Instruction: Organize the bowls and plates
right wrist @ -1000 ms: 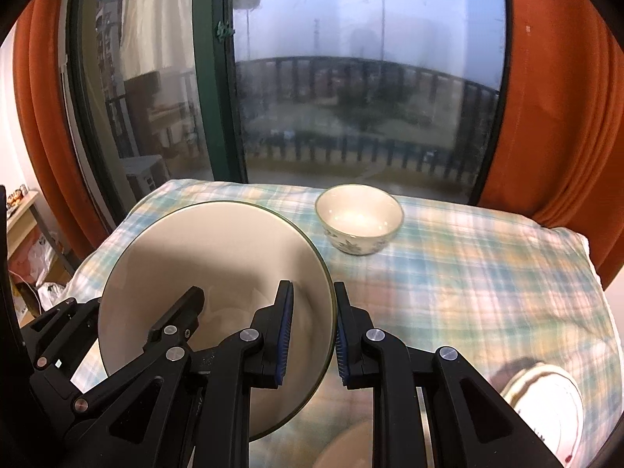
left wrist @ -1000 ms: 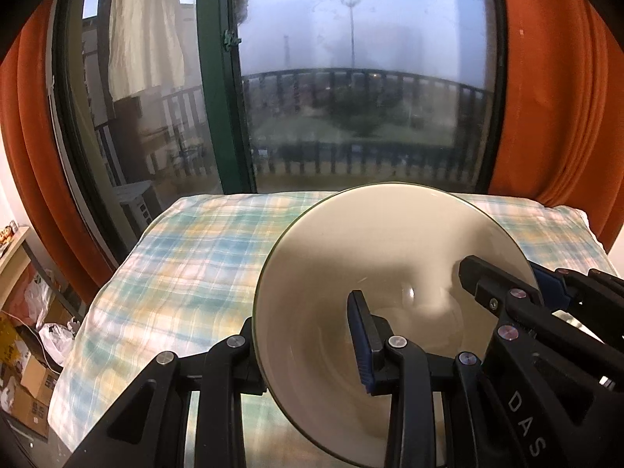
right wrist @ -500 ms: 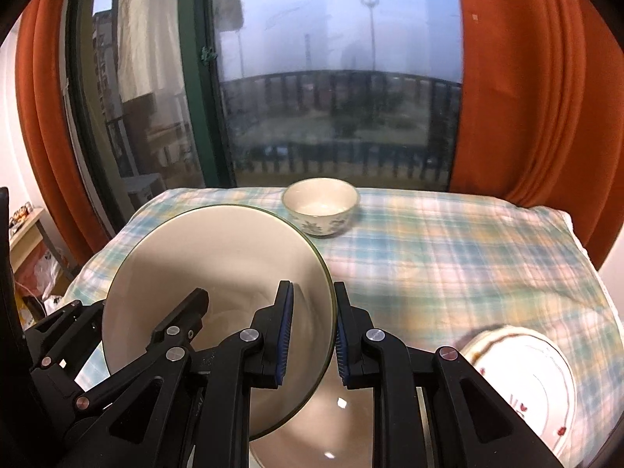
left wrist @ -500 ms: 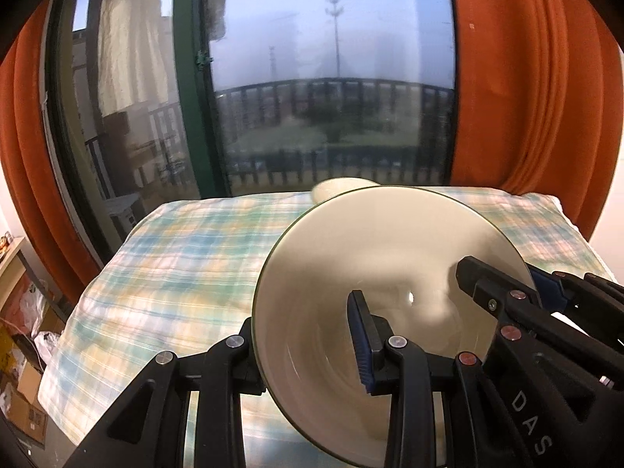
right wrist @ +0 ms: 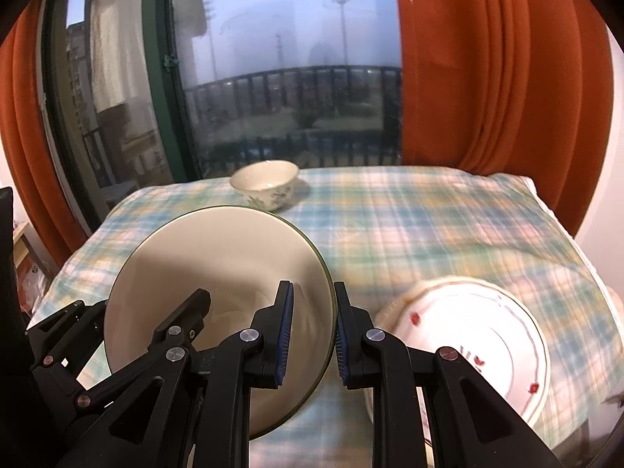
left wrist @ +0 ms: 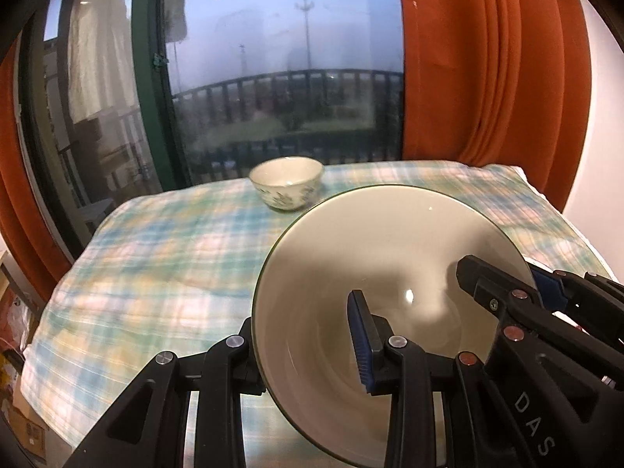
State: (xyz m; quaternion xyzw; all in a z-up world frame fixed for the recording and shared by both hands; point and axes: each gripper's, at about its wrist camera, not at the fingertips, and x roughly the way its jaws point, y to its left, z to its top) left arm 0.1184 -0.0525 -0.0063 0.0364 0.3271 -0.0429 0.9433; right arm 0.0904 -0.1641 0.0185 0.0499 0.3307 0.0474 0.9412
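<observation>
Both tools grip 1 large cream bowl (left wrist: pixel 390 257) with a thin dark-green rim, held tilted above the checked cloth (left wrist: pixel 163 249) that covers the bench. The left tool (left wrist: pixel 308 343) is clamped on the bowl's left rim: 1 finger sits outside the wall, and the other finger's blue pad (left wrist: pixel 360 345) lies inside the bowl. In the right wrist view the right tool (right wrist: pixel 310 335) is clamped on the right rim of the same bowl (right wrist: pixel 218 269), with a blue pad on each side of the thin edge. Each view also shows the other tool at the bowl's opposite side.

At the far edge of the bench, close to the window (left wrist: pixel 280 78), stands a small floral bowl (left wrist: pixel 286 187), upright and well apart from the held bowl. Near the right tool, a white plate (right wrist: pixel 468 339) with red markings and a wavy rim lies on the cloth, to the right of the held bowl; its near-left edge is hidden behind the tool's finger. Orange curtains (right wrist: pixel 487 78) hang on both sides of the window.
</observation>
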